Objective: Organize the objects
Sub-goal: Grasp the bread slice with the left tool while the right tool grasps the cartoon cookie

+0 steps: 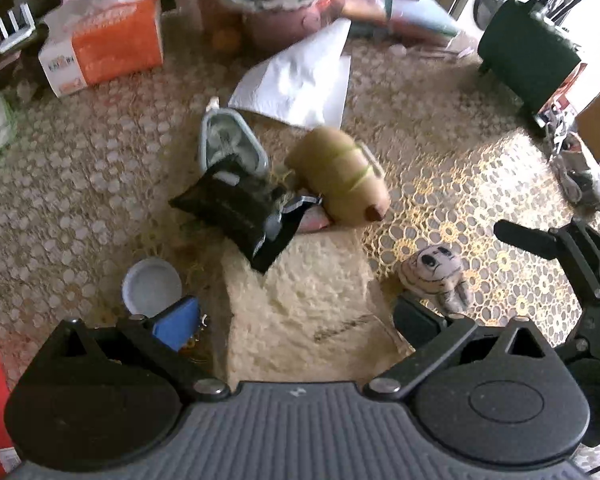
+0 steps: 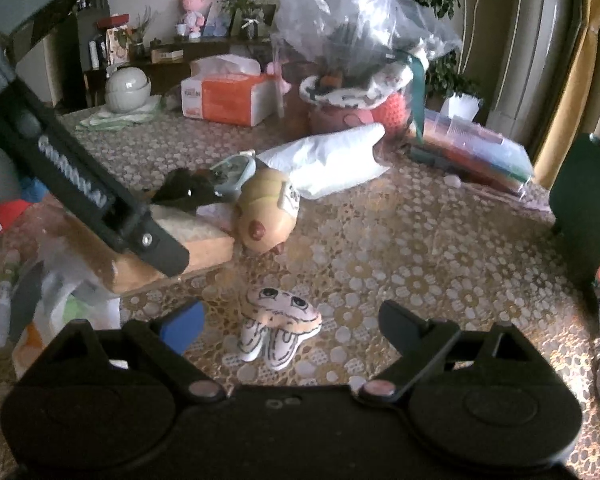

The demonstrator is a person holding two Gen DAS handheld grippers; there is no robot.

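Note:
A small grey-white plush toy [image 2: 279, 325] with drawn eyes lies on the lace tablecloth, just ahead of and between the fingers of my open right gripper [image 2: 292, 326]; it also shows in the left wrist view [image 1: 436, 278]. My left gripper [image 1: 296, 322] is open and empty above a cream foam block [image 1: 300, 300]. Beyond the block lie a black pouch [image 1: 236, 208], a tan plush toy [image 1: 340, 176] and a pale blue lidded container [image 1: 230, 144]. The right gripper's finger [image 1: 528, 240] shows at the right of the left wrist view.
A white lid [image 1: 152, 286] lies left of the foam block. An orange tissue pack [image 1: 104, 40], white folded bag [image 1: 300, 80], dark green box [image 1: 528, 56] and a plastic-wrapped basket [image 2: 352, 60] stand further back. The left gripper's arm [image 2: 80, 184] crosses the right wrist view.

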